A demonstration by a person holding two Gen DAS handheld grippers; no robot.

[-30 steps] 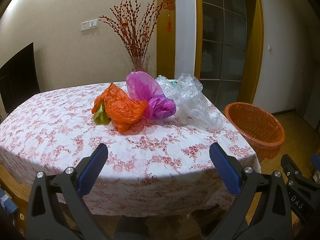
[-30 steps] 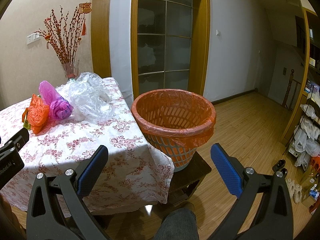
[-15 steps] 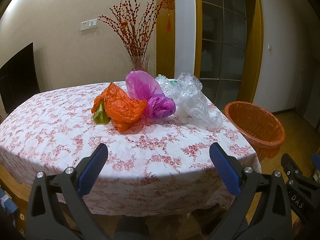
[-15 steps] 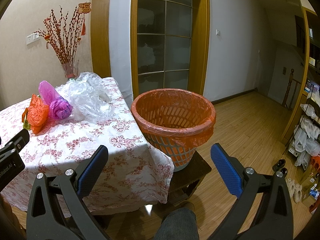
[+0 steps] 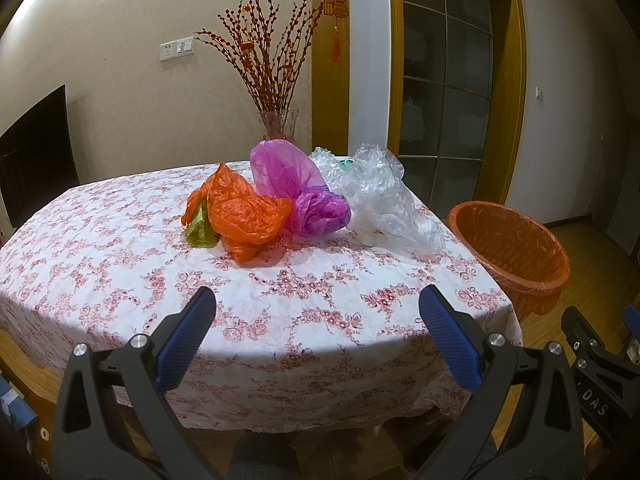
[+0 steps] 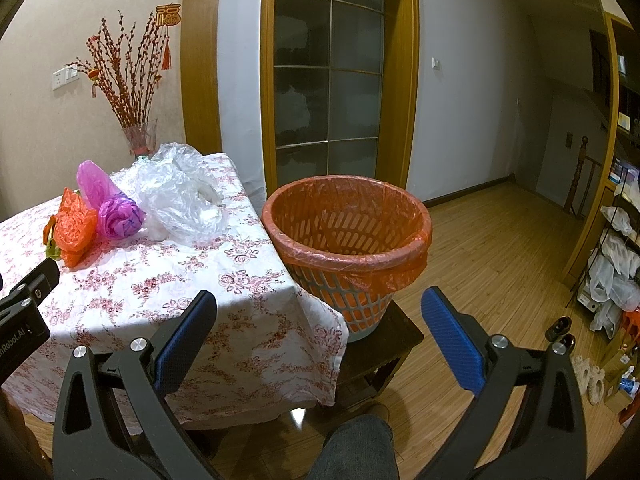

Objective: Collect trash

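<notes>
Crumpled plastic bags lie bunched mid-bench: an orange bag (image 5: 244,216), a purple bag (image 5: 320,212) touching it, and clear plastic (image 5: 384,204) at its 3 o'clock. Only the right wrist view shows the lined basket (image 6: 348,236) standing on a dark stool (image 6: 380,344) beside the bench (image 5: 120,264). Left gripper (image 5: 316,312) and right gripper (image 6: 318,316) both hang with jaws spread wide, gripping nothing.

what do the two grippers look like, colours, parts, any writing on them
Each hand-held gripper, left and right, has two black plastic fingers with triangular cut-outs, silver round bolt heads and ribbed blue pads. In the left view the right one's black side carries white letters "DAS"; in the right view the left one's side reads "Robot.AI", cut off at the edge. No cables show. A grey trouser knee sits below.
</notes>
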